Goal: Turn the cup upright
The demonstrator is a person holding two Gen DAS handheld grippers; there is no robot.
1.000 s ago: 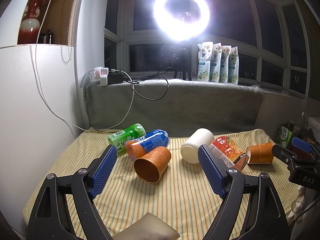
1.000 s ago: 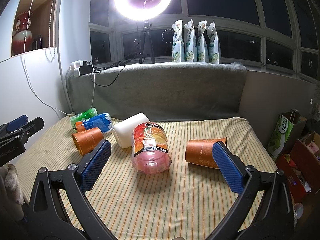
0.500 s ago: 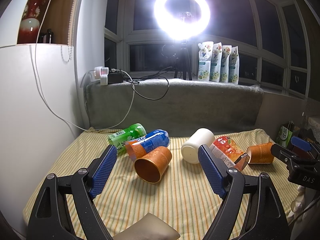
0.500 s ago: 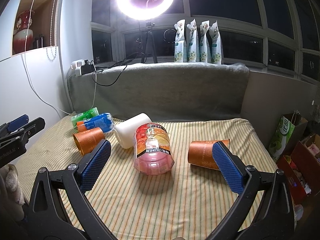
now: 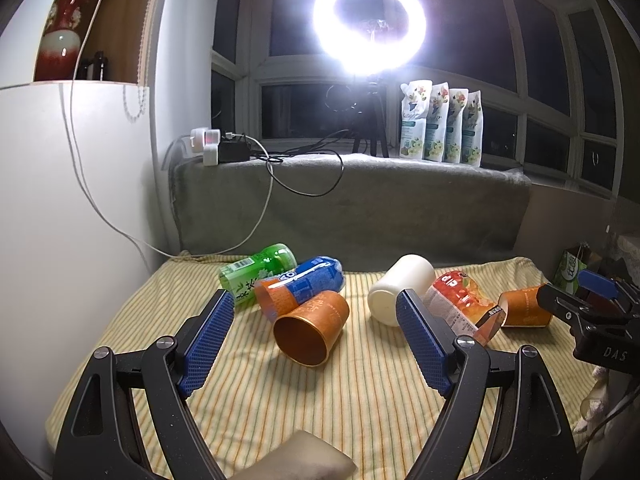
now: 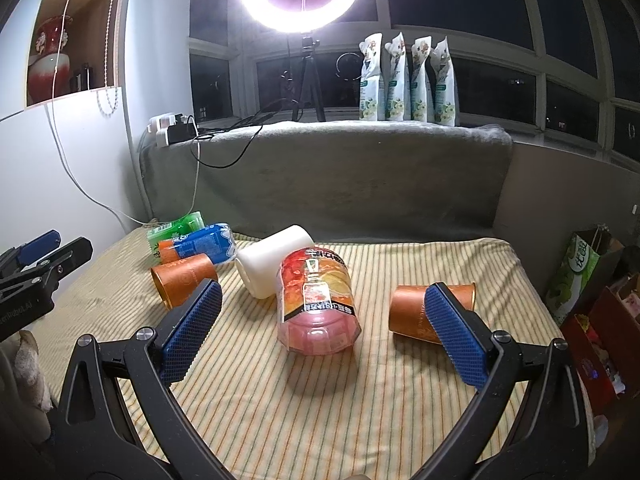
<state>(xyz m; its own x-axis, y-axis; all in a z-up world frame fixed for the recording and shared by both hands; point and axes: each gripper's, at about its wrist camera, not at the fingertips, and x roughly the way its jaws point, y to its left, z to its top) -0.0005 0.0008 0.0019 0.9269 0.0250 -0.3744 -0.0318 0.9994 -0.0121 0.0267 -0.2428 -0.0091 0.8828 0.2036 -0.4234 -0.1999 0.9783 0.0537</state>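
Several cups lie on their sides on a striped yellow cloth [image 5: 360, 400]. An orange paper cup [image 5: 312, 330] lies with its mouth toward me, between the fingers of my open, empty left gripper [image 5: 316, 344]; it also shows in the right wrist view [image 6: 182, 278]. A white cup [image 5: 400, 294], a pink printed cup [image 6: 318, 304] and a second orange cup [image 6: 416, 312] lie further right. My right gripper [image 6: 324, 332] is open and empty, with the pink cup between its fingers and its right pad in front of the second orange cup.
A green cup [image 5: 256, 270] and a blue-and-orange cup [image 5: 304, 284] lie at the back left. A grey blanket-covered ledge [image 5: 360, 204] bounds the back, with cables, a ring light [image 5: 370, 24] and pouches. A white cabinet [image 5: 60, 220] stands left. Bags [image 6: 580, 276] stand right.
The right gripper has moved slightly forward toward the pink cup, which now looks larger. The left gripper has hardly moved.
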